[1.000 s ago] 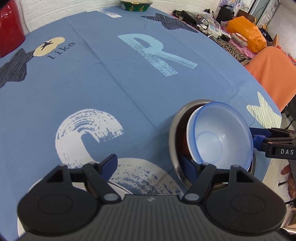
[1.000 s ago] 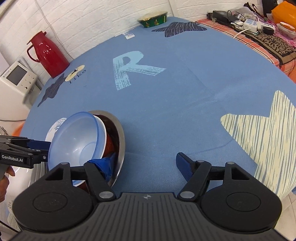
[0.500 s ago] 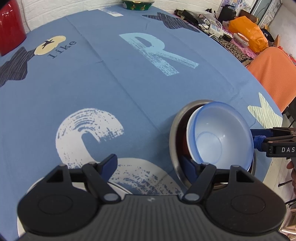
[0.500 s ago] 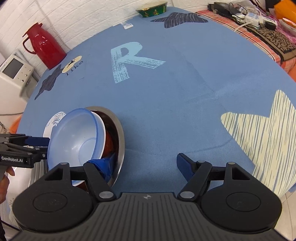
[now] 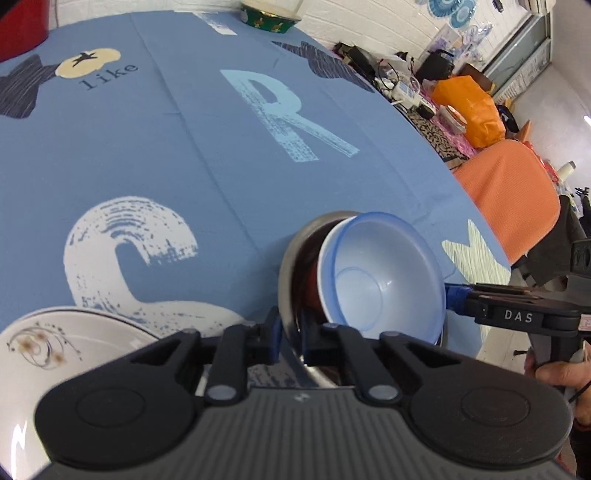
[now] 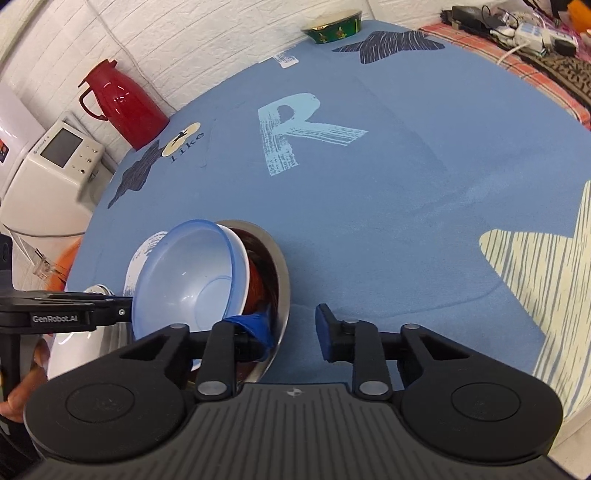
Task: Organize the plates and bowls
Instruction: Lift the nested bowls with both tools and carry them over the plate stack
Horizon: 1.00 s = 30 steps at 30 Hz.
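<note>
Count of items in view. Nested bowls just ahead of the tool fingers, four: one steel bowl (image 5: 291,258) outermost, one red bowl (image 6: 258,284) inside it, one white bowl (image 6: 240,258), one blue bowl (image 5: 384,280) innermost. Green bowls: one (image 6: 334,26), far ahead of the tools at the far table edge. Plates: one (image 5: 74,336), white, patterned, beside the left tool. Red flasks: one (image 6: 122,103), far left of the right tool. Grippers: two.
</note>
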{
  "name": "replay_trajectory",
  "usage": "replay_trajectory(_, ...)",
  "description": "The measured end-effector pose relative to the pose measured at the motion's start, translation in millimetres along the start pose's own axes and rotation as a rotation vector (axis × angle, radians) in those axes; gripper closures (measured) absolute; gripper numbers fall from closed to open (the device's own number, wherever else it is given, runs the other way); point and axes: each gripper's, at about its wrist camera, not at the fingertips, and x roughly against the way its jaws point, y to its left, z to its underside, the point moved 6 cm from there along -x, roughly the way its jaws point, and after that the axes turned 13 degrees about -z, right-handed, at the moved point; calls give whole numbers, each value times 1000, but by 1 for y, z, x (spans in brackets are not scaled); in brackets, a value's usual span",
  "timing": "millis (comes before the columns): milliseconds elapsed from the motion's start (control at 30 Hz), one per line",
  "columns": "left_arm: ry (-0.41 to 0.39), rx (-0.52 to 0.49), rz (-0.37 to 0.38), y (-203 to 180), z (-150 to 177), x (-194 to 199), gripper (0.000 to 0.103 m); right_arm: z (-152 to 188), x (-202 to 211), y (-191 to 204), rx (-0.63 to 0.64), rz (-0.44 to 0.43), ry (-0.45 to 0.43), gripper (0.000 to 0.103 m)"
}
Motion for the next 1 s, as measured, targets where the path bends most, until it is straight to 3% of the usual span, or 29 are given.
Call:
replay_trajectory(267,-27,39,-23,2,-2,1,103,5,1,0,-47,-47,13,98)
replay_trajectory(633,-104,14,-65,-3,-1,4,103,9,5,2,32,-86,-11,98)
replay_trajectory(1000,-111,27,-82,-2,-4,6,103,4,7,9,38,-92,-43,98)
